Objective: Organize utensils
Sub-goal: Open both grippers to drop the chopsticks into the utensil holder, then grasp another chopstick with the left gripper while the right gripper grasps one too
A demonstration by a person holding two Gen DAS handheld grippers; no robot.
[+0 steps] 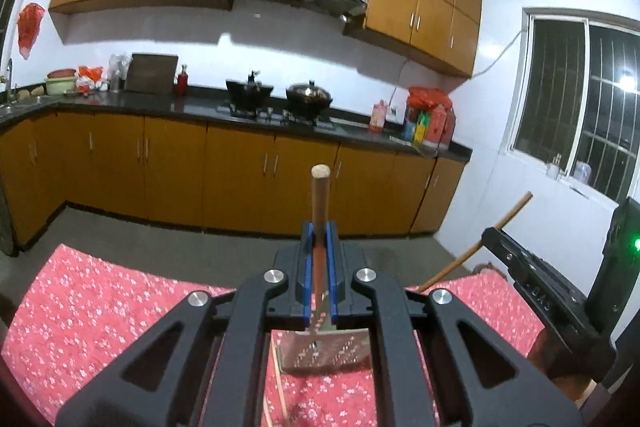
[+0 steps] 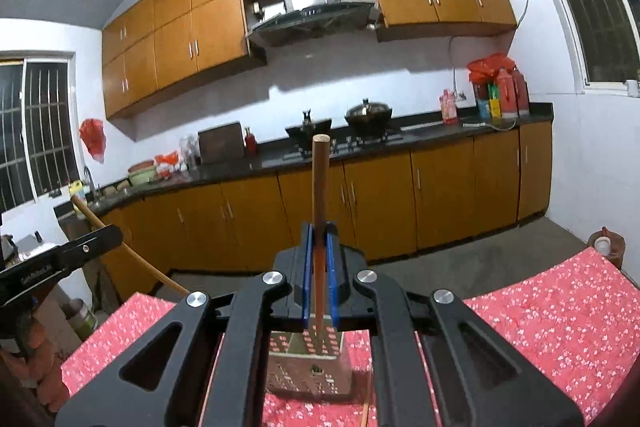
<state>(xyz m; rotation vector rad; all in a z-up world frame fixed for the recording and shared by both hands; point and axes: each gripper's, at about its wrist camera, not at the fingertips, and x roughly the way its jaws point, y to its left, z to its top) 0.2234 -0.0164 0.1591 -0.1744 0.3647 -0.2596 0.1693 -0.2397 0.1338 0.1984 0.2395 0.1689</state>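
Note:
My left gripper (image 1: 319, 231) is shut on the wooden handle of a slotted metal spatula (image 1: 325, 347). The handle sticks up past the blue pads and the blade hangs below, over the red floral tablecloth (image 1: 100, 307). My right gripper (image 2: 319, 231) is shut on the wooden handle of a second metal spatula (image 2: 310, 367), held the same way with its blade below. The right gripper also shows at the right of the left wrist view (image 1: 536, 279), and the left gripper at the left of the right wrist view (image 2: 60, 263). Each holds its handle angled upward.
The red floral tablecloth (image 2: 560, 315) covers a table below both grippers. Thin chopsticks (image 1: 278, 383) lie on the cloth. Beyond the table are a grey floor, orange cabinets and a dark counter (image 1: 200, 107) with two woks, bottles and bags.

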